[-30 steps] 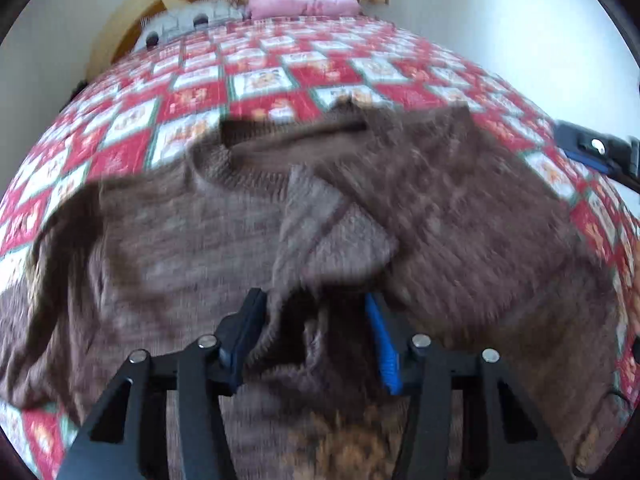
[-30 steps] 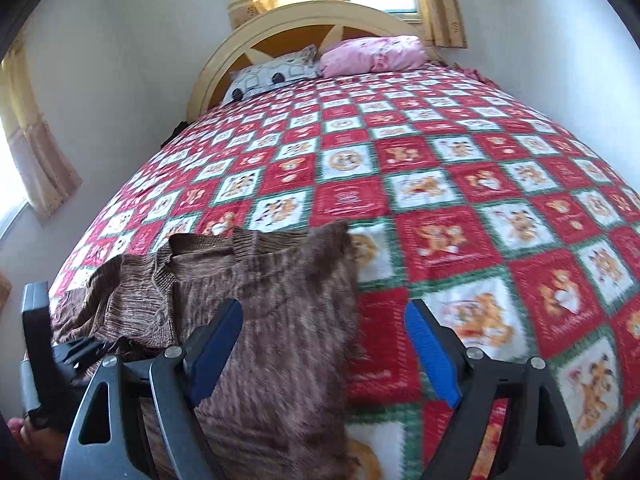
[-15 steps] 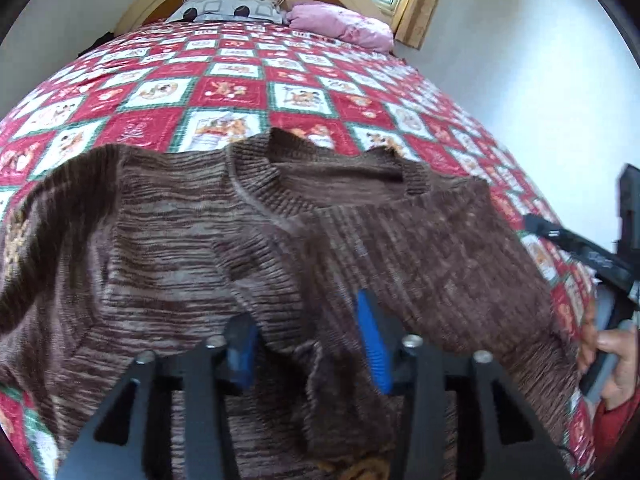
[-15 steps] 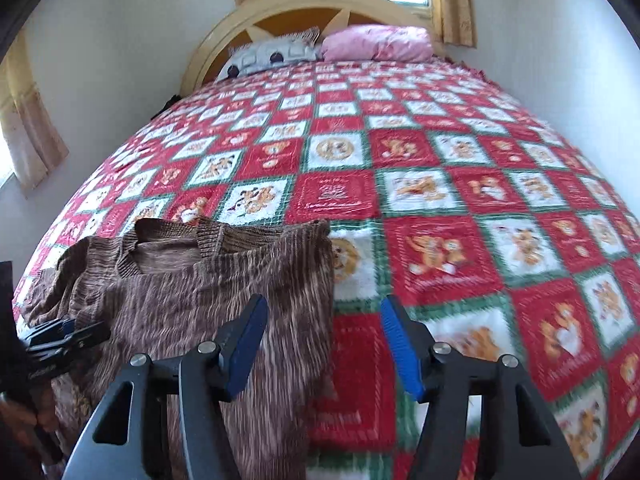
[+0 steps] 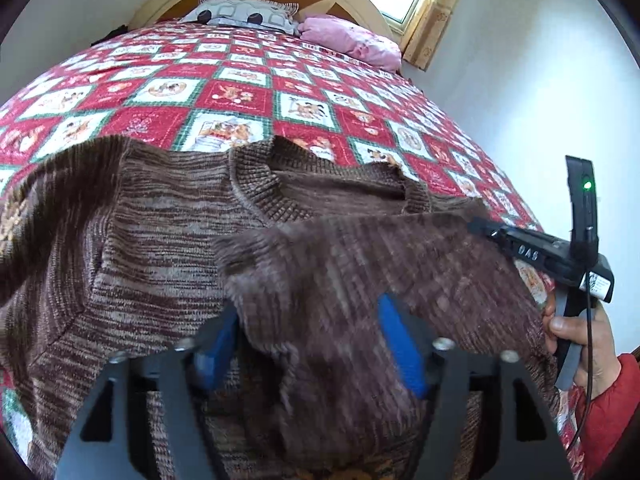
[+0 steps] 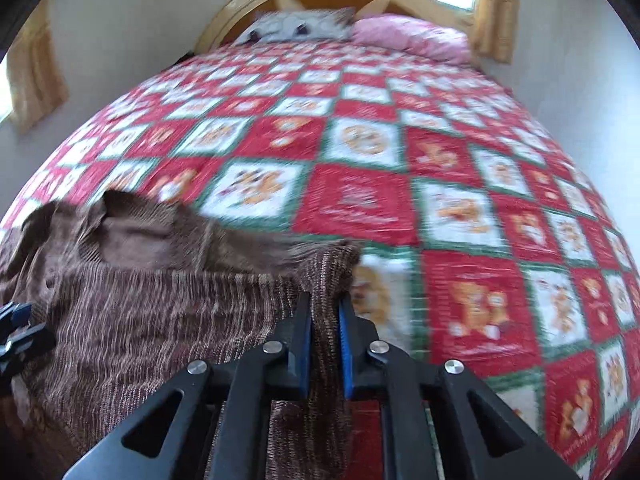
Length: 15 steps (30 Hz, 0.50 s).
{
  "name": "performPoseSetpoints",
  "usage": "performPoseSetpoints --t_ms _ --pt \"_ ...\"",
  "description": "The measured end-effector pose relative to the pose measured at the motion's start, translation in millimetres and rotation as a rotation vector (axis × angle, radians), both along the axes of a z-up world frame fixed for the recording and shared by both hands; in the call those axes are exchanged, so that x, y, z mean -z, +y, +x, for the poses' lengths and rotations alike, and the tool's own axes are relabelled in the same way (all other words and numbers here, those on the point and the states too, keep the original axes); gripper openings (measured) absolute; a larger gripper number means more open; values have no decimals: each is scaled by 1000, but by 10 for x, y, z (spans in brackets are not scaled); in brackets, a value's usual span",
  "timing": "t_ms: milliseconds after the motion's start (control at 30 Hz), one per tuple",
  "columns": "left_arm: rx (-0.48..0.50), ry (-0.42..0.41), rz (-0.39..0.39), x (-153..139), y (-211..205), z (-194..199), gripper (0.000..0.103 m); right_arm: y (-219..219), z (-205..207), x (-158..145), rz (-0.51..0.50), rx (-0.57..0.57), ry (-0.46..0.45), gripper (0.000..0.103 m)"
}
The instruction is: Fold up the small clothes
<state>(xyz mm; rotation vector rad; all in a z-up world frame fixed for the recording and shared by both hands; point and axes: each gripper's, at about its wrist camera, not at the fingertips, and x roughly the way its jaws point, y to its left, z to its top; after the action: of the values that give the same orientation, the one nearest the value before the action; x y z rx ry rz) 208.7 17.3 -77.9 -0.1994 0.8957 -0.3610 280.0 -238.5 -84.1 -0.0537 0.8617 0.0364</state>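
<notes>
- Brown knitted sweater (image 5: 152,240) lies spread on the bed (image 5: 248,96), neckline away from both sets of fingers.
- Right gripper (image 6: 325,332): fingers have just closed, clenched on the sweater's right edge.
- Left gripper (image 5: 312,340): fingers have just spread, released; a folded flap drapes loosely between them.
- Judged soft, light and limp; it will sag, so hems and shoulder edges suit best.
</notes>
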Motion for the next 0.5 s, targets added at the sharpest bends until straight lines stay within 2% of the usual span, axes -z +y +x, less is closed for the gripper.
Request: performPoseSetpoints --t_ms 133,200,267,300,367,433,500 --pt "-11 -18 42 8 -61 -8 99 -225 28 53 79 77 8 9" --pt "-27 9 77 68 -82 43 99 -245 68 64 88 91 10 10" --pt "-32 -3 97 49 -106 31 99 -274 100 35 74 111 0 10" --pt "-30 -6 111 51 -121 28 99 -336 118 27 100 118 7 12" --pt "-16 -1 127 93 -132 36 102 -438 79 -9 154 122 22 29" --pt "-9 -2 140 100 -155 36 103 -436 -128 -155 92 139 7 38" --pt "-10 -1 172 116 -204 38 103 -376 -476 -312 113 57 -27 48"
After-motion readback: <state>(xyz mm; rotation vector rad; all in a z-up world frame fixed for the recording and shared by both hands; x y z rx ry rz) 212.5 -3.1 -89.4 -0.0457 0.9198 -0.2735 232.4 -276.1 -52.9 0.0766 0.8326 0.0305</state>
